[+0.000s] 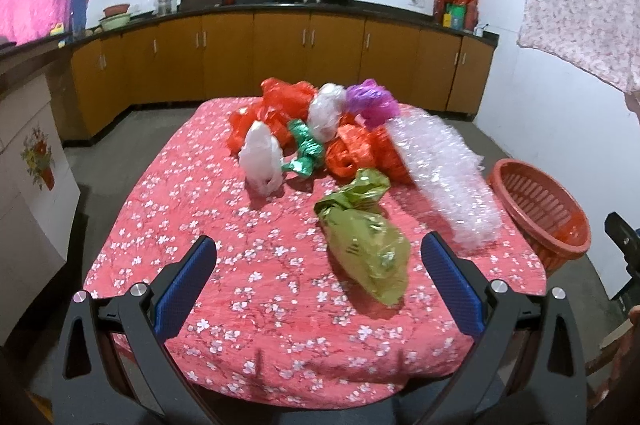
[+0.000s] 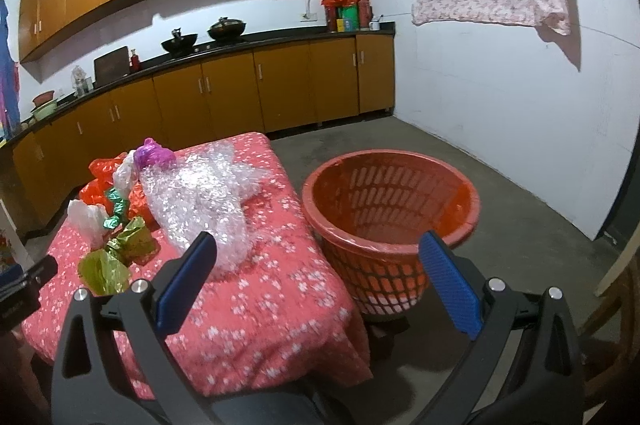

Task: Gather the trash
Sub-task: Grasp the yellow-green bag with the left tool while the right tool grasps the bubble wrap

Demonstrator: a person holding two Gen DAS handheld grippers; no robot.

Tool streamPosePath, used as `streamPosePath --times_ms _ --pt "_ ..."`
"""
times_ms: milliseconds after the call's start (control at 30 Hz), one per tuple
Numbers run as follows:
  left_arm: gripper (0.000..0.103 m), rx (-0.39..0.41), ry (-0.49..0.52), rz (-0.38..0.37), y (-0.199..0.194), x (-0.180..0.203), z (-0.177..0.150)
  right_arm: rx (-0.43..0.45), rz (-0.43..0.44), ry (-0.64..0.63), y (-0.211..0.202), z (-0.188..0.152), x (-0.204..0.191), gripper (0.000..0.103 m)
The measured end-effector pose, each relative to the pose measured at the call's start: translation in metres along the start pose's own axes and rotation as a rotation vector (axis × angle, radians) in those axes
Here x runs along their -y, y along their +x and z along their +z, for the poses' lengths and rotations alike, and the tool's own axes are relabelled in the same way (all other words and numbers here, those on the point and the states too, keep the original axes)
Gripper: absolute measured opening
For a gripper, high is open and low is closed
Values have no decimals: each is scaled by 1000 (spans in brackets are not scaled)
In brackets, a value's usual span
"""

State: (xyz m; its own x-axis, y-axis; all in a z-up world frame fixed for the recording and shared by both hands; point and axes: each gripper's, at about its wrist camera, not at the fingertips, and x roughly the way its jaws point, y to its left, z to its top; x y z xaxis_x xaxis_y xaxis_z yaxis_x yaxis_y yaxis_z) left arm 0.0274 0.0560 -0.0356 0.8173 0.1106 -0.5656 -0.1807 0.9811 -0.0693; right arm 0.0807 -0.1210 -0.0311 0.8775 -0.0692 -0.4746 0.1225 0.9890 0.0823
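Both tongs hang with jaws wide apart and empty. Left tongs hover over the near table, its cloth pink with white blossoms; a crinkly green foil bag lies just beyond, right of centre. Farther off sit crumpled plastic bags and a long bubble wrap. Right tongs face the slatted red basket beside the table's right edge.

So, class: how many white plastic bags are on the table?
2: one white bag at the pile's near left, one clear-white bag behind the green wrapper. Others may be hidden.
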Motion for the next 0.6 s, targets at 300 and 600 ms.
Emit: streamPosePath --times_ms 300,600 --pt "101 28 -38 50 7 -26 12 -51 135 -131 53 9 -61 91" --pt "101 18 -79 77 25 -48 20 -144 161 -259 114 -2 -123 83"
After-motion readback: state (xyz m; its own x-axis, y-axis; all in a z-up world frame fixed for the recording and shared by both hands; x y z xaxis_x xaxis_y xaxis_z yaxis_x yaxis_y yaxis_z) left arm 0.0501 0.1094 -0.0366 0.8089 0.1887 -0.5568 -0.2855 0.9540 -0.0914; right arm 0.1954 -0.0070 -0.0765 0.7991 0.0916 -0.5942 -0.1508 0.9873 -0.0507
